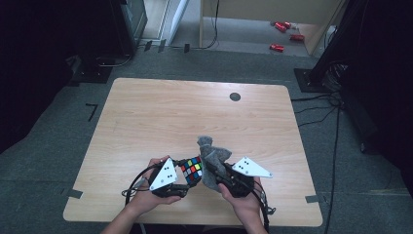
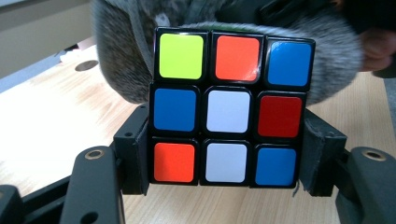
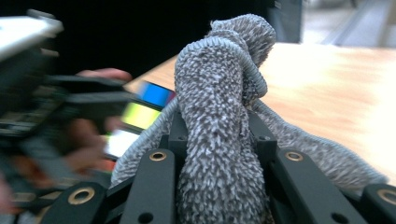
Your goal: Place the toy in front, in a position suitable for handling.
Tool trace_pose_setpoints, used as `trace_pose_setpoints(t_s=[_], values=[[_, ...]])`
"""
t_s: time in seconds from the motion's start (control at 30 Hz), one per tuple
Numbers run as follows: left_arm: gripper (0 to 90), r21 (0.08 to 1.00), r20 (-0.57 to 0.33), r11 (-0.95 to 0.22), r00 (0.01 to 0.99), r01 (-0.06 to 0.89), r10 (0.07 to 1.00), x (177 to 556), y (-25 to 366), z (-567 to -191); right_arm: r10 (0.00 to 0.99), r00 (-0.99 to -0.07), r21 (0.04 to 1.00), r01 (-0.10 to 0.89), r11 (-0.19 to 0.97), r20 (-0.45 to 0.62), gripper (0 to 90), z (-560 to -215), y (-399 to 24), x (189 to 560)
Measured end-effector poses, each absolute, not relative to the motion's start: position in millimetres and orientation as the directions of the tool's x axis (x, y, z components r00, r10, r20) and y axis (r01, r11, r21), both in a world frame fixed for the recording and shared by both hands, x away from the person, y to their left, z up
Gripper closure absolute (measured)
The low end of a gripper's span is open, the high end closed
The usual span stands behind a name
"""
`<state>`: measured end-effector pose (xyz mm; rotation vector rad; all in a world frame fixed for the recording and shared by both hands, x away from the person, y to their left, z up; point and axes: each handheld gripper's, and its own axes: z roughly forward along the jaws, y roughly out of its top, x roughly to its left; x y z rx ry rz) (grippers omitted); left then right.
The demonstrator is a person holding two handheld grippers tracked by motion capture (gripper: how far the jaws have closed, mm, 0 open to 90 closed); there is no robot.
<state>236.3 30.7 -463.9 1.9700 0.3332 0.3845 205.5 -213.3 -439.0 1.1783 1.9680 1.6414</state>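
Forearms and hands enter at the bottom centre of the high view, each holding a gripper low over the near edge of the worktop. At lower centre-left, the left gripper pinches a puzzle cube; in the left gripper view its jaws press on the cube's two side faces at the bottom row, and the facing side reads yellow, orange, blue along the top, blue, white, red across the middle, and orange, white, blue at the bottom. Just right of it in the high view, the right gripper clamps a grey fuzzy cloth, bunched into a lump that stands up between the jaws in the right gripper view, with a knot-like fold at its top. Cloth and cube touch: in the left gripper view the grey pile curves around behind the cube's top row. Farther up the frame the wooden worktop has a round dark grommet hole near its upper-right corner. Beyond the far edge lies grey carpeted floor, and at the upper right of the frame several small red objects sit on the floor, too small to identify.
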Motion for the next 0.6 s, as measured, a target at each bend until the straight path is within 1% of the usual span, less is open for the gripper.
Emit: trace_pose_setpoints(t_s=[0.07, 0.13, 0.23, 0.37, 0.5, 0.6], values=[[34.1, 0.912, 0.103, -0.404, 0.914, 0.071, 0.392, 237, 30, -464, 0.741, -0.636, 0.938, 0.347, 0.026, 0.215, 69.8, -435, -204, 199], [34.1, 0.917, 0.094, -0.391, 0.914, 0.074, 0.394, 237, 32, -463, 0.747, -0.639, 0.946, 0.322, 0.042, 0.184, 69.5, -433, -200, 197], [34.1, 0.922, 0.096, -0.380, 0.911, 0.070, 0.400, 237, 35, -460, 0.750, -0.627, 0.945, 0.326, 0.008, 0.210, 69.6, -437, -206, 202], [34.1, 0.923, 0.096, -0.379, 0.912, 0.069, 0.400, 237, 35, -461, 0.775, -0.583, 0.928, 0.371, -0.010, 0.241, 70.1, -444, -216, 209], [34.1, 0.919, 0.085, -0.385, 0.915, 0.080, 0.393, 237, 32, -463, 0.757, -0.609, 0.936, 0.351, -0.010, 0.237, 70.2, -439, -210, 204], [34.2, 0.914, 0.093, -0.399, 0.917, 0.076, 0.387, 236, 29, -466, 0.755, -0.628, 0.950, 0.311, 0.025, 0.186, 69.8, -434, -200, 198]])
